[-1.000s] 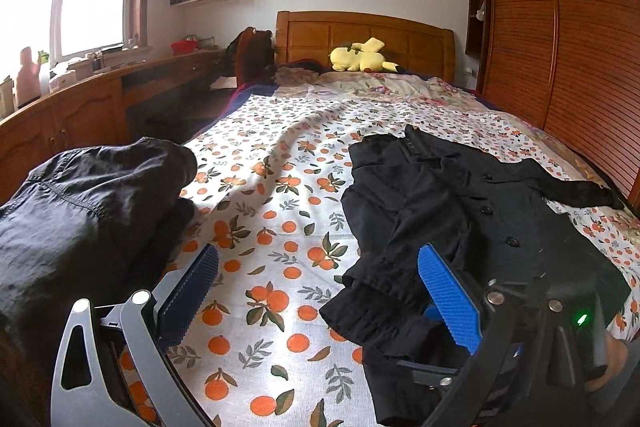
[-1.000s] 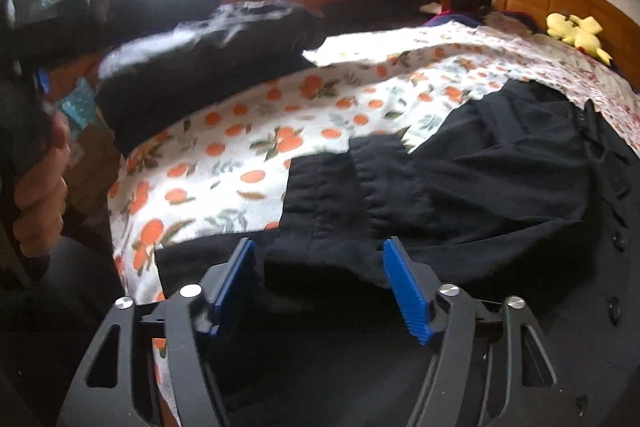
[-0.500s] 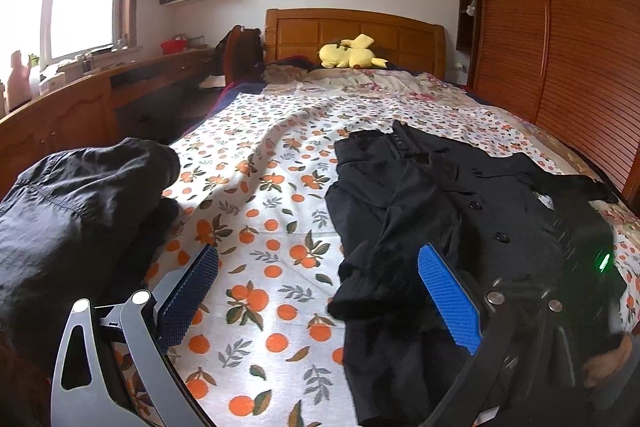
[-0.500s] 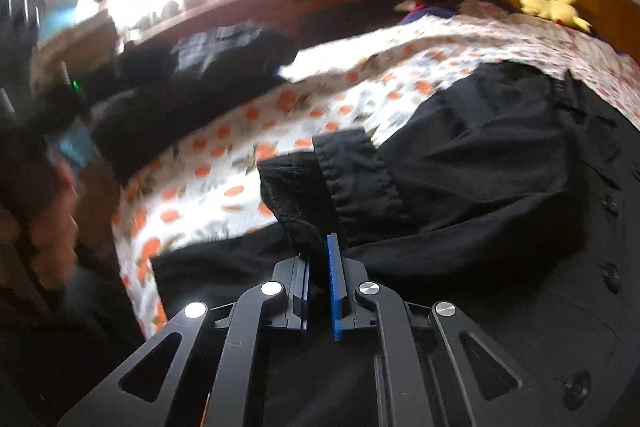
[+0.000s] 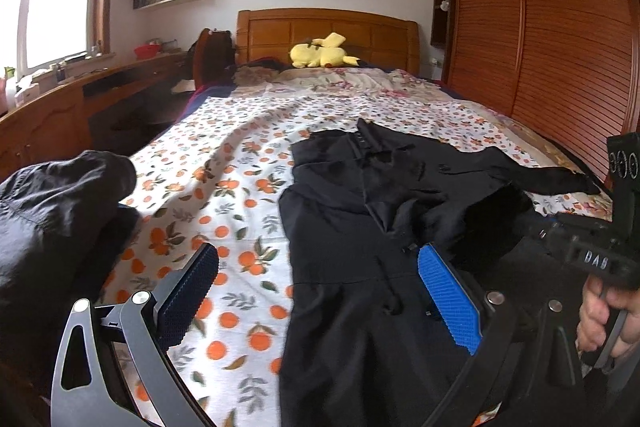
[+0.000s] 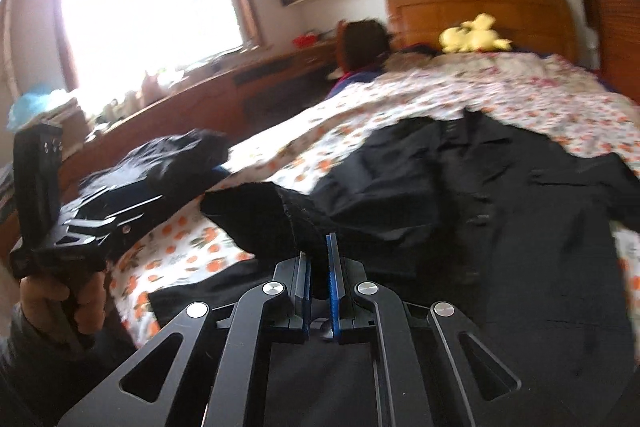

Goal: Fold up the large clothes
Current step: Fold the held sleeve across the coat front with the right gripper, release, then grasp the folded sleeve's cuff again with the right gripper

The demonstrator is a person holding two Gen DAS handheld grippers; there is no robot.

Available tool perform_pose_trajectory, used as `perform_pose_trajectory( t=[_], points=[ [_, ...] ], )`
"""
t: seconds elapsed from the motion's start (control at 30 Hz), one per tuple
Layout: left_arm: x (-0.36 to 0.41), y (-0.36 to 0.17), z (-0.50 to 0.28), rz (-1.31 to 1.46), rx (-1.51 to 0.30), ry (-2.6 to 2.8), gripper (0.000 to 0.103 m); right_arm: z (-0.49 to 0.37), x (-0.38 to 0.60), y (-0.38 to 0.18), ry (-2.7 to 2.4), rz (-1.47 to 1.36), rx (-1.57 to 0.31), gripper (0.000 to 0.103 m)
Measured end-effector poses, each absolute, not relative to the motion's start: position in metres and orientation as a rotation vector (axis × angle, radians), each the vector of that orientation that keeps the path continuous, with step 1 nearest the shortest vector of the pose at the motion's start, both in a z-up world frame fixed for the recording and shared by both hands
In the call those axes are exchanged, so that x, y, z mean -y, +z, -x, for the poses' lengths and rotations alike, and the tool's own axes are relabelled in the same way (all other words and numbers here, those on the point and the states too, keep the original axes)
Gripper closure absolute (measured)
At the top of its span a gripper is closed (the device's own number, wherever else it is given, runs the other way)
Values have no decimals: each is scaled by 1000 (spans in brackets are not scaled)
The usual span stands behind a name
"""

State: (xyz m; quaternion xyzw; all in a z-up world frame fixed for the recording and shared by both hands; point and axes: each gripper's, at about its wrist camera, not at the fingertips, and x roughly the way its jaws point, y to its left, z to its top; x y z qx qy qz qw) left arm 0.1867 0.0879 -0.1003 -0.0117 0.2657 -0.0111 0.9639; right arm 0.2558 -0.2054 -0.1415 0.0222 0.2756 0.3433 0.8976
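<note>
A large black coat (image 5: 372,227) lies spread on the orange-print bedsheet (image 5: 224,187), collar toward the headboard. My left gripper (image 5: 320,291) is open and empty, low over the coat's left edge. My right gripper (image 6: 319,263) is shut on the coat's sleeve cuff (image 6: 256,219) and holds it lifted above the coat's body (image 6: 540,227). In the left wrist view the lifted sleeve (image 5: 496,215) and the right gripper's body (image 5: 592,251) show at the right. The other sleeve (image 5: 552,179) stretches toward the wardrobe side.
A dark bundle of clothes (image 5: 52,211) lies on the bed's left near corner. A yellow plush toy (image 5: 320,55) sits by the wooden headboard (image 5: 328,27). A wooden desk (image 5: 60,107) runs along the left; a slatted wardrobe (image 5: 560,27) stands right.
My right gripper closed on the sleeve cuff, then lifted it and carried it right over the coat's body. My left gripper stayed open and rose a little.
</note>
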Motion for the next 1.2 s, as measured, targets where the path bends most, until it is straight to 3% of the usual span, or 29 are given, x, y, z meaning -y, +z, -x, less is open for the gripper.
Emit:
perform_pose_trajectory(
  t=[0.5, 0.63, 0.8, 1.07, 1.2],
  points=[
    [-13, -113, -216, -39, -566, -125, 2, -285, 320, -174, 365, -51, -637, 96],
    [5, -118, -225, -53, -577, -140, 2, -278, 336, -174, 332, -42, -621, 85],
    [19, -124, -230, -63, -586, -155, 2, -275, 351, -164, 292, -29, -585, 81],
    [29, -129, -235, -83, -593, -162, 2, -259, 344, -153, 356, 5, -532, 57],
    [28, -130, -235, -78, -594, -157, 2, -250, 316, -161, 477, 40, -573, 57]
  ],
)
